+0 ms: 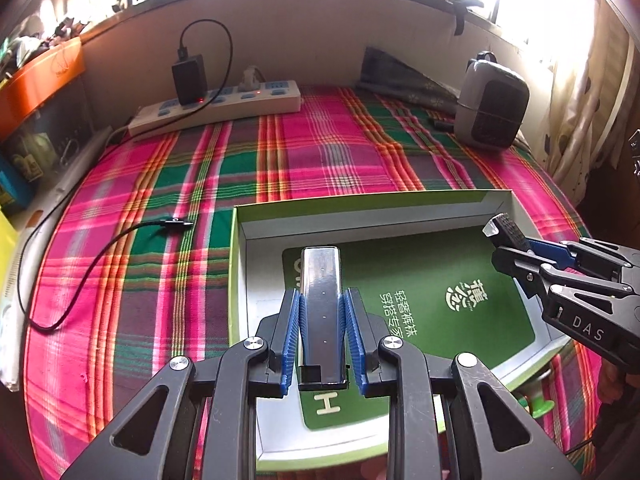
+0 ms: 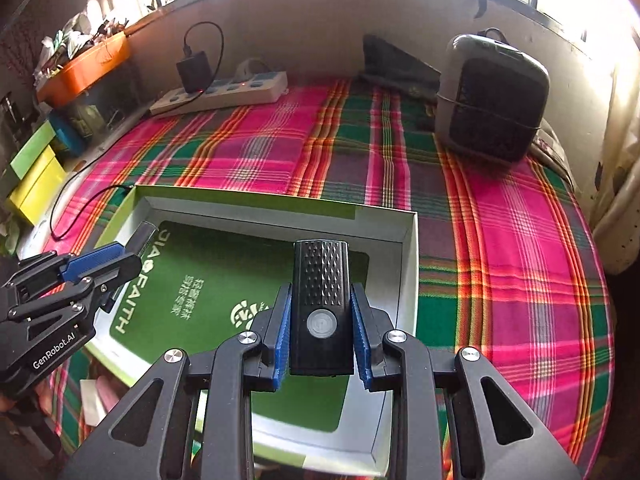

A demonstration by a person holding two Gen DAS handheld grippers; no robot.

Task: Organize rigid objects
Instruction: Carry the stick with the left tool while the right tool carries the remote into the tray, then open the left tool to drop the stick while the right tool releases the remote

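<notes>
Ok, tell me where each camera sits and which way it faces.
Left wrist: rides the left gripper, looking forward over the open box; its fingers clamp a silver bar, right gripper at right.
Right wrist: rides the right gripper, clamping a black flashlight; left gripper at left.
Shared: box, power strip, heater.

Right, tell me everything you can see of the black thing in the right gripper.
The black device is a slim oblong block, seemingly plastic, with a diamond-textured upper face and a round pale button lower down. It points forward along the fingers, clamped at both sides by the right gripper and its blue pads. It hangs over the open box, above the green card.
</notes>
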